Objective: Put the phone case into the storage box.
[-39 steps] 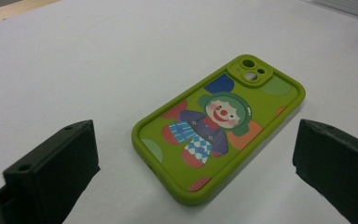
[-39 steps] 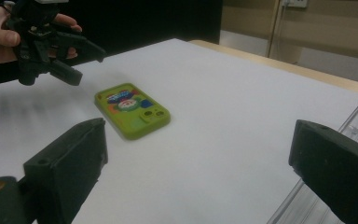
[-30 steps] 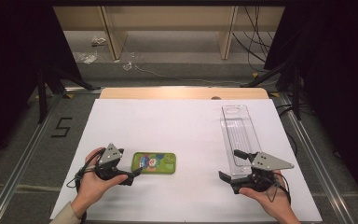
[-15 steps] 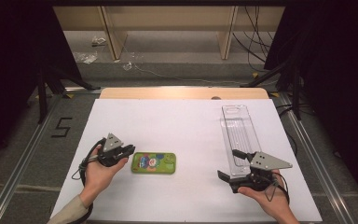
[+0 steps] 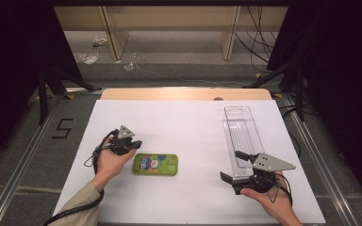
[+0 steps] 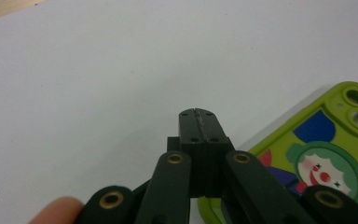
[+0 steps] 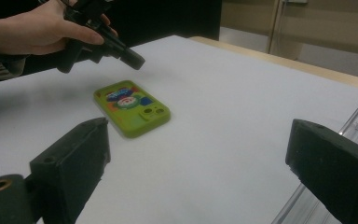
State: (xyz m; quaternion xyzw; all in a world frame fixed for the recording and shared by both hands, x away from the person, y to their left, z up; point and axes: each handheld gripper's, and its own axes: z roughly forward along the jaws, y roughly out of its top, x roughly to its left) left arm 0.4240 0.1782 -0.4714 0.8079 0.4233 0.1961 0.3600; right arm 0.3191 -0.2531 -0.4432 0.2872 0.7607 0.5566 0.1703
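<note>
Position of items: the green phone case (image 5: 155,165) lies flat on the white surface (image 5: 179,122), lower left of centre in the high view, printed side up, with its camera cut-outs at its right-hand end. The clear plastic tray (image 5: 241,136) lies lengthwise at the right of centre and appears empty, though its near end is hidden behind the right gripper.

Left gripper (image 5: 135,144): held just above and to the left of the case, at the left middle of the high view. In the left gripper view its fingers (image 6: 187,130) are pressed fully together with nothing between them, and the case shows at the lower right of that frame, beside the fingers, not under them. In the right gripper view this gripper sits at the upper left, clear of the case, with visible space below its tip.

Right gripper (image 5: 232,165): at the lower right of the high view, at the near end of the tray. Its fingers (image 7: 72,161) stand wide apart and hold nothing.

Assessment: the work appears to be at an early stage. The case is unheld by either gripper and lies well apart from the tray. If the case is meant for the tray, the grasp, the carry and the placing all remain to be done. The closed fingers would need to open before any grasp.
</note>
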